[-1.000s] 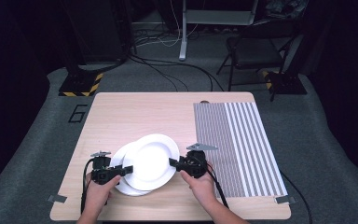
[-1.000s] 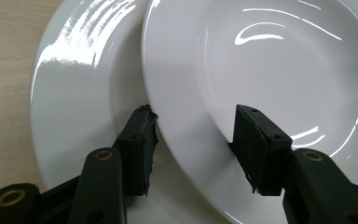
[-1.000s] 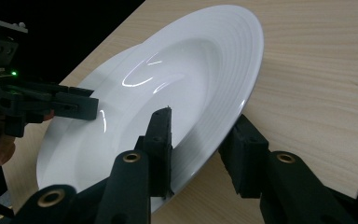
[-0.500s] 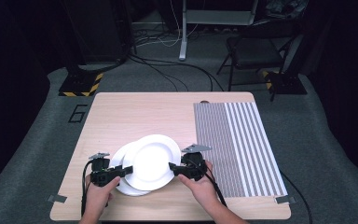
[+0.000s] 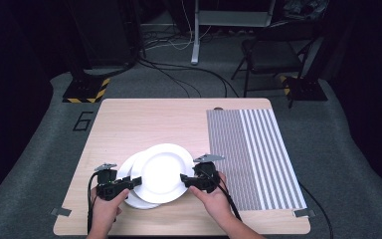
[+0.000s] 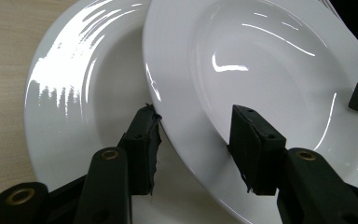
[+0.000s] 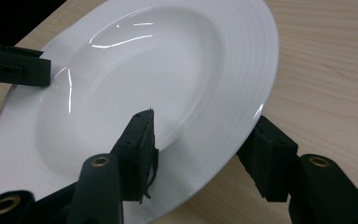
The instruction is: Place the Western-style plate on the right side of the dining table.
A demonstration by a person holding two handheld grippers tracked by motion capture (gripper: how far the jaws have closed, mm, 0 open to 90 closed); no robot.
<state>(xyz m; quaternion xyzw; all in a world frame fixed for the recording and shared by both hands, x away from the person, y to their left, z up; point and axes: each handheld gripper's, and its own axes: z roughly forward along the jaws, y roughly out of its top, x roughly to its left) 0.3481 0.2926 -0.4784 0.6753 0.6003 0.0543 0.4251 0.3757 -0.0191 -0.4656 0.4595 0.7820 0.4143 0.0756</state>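
High view: the upper plate (image 5: 161, 172) lies between the left gripper (image 5: 129, 183) and right gripper (image 5: 186, 180), overlapping the lower plate (image 5: 129, 172) on the counter (image 5: 149, 119); a second ago the right gripper pinched it.

Left gripper view: jaws straddle the rim, closing lately.

Right gripper view: jaws just opened, rim loose between, so the plate looks released.

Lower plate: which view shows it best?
Left gripper view: the lower plate lies broad and glossy beside the upper plate overlapping it. In the high view it is a crescent at the upper plate's left. The right gripper view faces the upper plate.
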